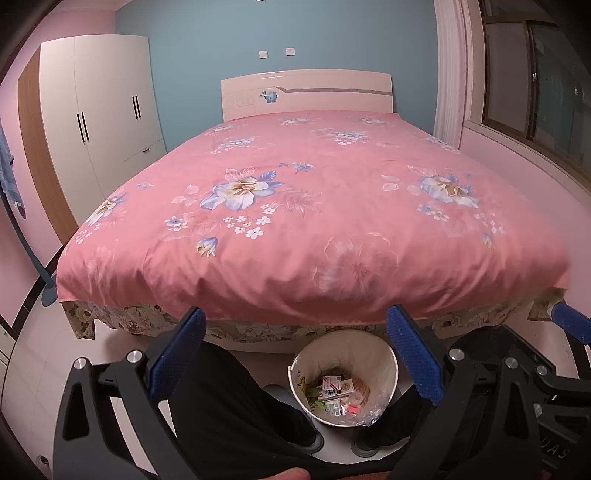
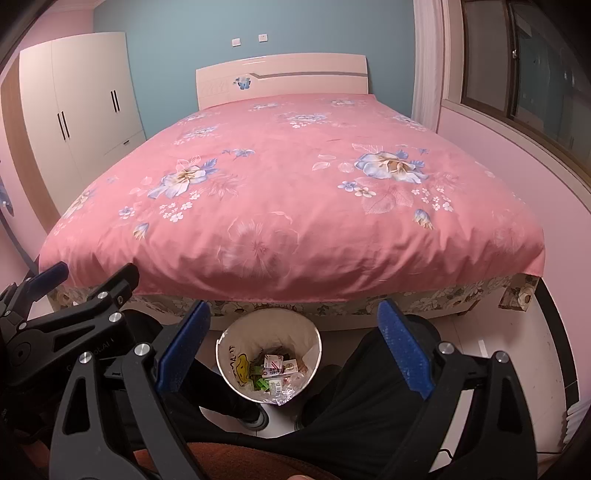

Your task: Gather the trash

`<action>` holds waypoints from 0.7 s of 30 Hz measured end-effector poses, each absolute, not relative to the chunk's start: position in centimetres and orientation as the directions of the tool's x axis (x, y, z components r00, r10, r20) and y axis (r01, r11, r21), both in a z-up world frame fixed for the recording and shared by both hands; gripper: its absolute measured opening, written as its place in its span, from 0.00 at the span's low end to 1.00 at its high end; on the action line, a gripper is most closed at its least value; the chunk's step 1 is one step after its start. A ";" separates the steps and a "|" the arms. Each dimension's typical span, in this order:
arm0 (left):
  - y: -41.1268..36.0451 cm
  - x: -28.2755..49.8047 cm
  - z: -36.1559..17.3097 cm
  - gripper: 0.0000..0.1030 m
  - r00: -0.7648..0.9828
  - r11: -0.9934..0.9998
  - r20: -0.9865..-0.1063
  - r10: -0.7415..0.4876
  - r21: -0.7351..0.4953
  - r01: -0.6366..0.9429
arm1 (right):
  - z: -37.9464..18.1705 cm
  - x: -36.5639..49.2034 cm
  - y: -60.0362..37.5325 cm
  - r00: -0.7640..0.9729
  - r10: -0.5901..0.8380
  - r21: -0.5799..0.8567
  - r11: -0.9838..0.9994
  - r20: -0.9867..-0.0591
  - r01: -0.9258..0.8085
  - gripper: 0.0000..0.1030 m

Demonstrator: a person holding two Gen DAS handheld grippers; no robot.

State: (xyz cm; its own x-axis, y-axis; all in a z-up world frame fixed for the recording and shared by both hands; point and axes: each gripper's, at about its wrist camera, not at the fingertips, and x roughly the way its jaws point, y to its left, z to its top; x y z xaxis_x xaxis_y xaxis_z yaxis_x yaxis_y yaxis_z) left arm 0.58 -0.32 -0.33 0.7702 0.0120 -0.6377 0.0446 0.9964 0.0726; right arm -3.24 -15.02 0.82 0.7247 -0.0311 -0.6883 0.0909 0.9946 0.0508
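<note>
We see a big bed (image 1: 314,206) that fills most of both views. A pink blanket (image 2: 288,206) with blue and white flowers lies flat over it and hangs down a little at the near end. Under the blanket edge a flowered skirt (image 2: 424,297) runs along the bed's bottom. At the far end stands a pale headboard (image 1: 306,94) with a small blue butterfly on it, against a blue wall (image 1: 288,33). A tall white closet (image 1: 99,110) stands to the left of the bed, and a dark window (image 1: 535,85) is on the right.

On the white floor (image 2: 476,332), just in front of the bed's near end, sits a round white trash can (image 1: 388,354) with a clear bag inside. It stands between our two legs in black pants (image 1: 229,406), and our shoes are right beside it. The trash (image 1: 338,393) lies at the bottom of the can: small boxes, wrappers and bits of paper, all in a pile. In the right view we see a yellow smiley face on the can's inside wall.

Our left claw (image 1: 295,354) hangs above the can, and its two blue fingers (image 1: 179,356) are wide apart with nothing in them. Our right claw (image 2: 293,349) hangs above the can too, with its blue fingers (image 2: 404,350) also wide apart and holding nothing. The two claws are side by side, and each one shows at the edge of the other's view.
</note>
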 end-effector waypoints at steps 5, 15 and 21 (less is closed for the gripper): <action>-0.2 0.6 -0.3 0.96 0.770 0.996 -0.638 0.011 0.073 0.046 | 0.8 -3.3 -14.9 0.726 -0.033 0.049 0.995 -0.687 0.092 0.88; -0.2 0.6 -0.4 0.96 0.770 0.996 -0.637 0.013 0.075 0.045 | 0.8 -3.2 -14.9 0.723 -0.030 0.052 0.994 -0.690 0.091 0.88; -0.4 0.6 -0.3 0.96 0.771 0.996 -0.637 0.016 0.076 0.042 | 0.8 -3.2 -14.9 0.723 -0.030 0.052 0.994 -0.690 0.091 0.88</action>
State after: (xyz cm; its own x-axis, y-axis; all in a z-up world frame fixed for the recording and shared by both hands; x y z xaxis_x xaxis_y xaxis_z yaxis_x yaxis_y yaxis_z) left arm 0.58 -0.37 -0.34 0.7711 0.0159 -0.6365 0.0425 0.9962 0.0763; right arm -3.20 -14.91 0.80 0.7234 -0.0301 -0.6898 0.0912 0.9945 0.0523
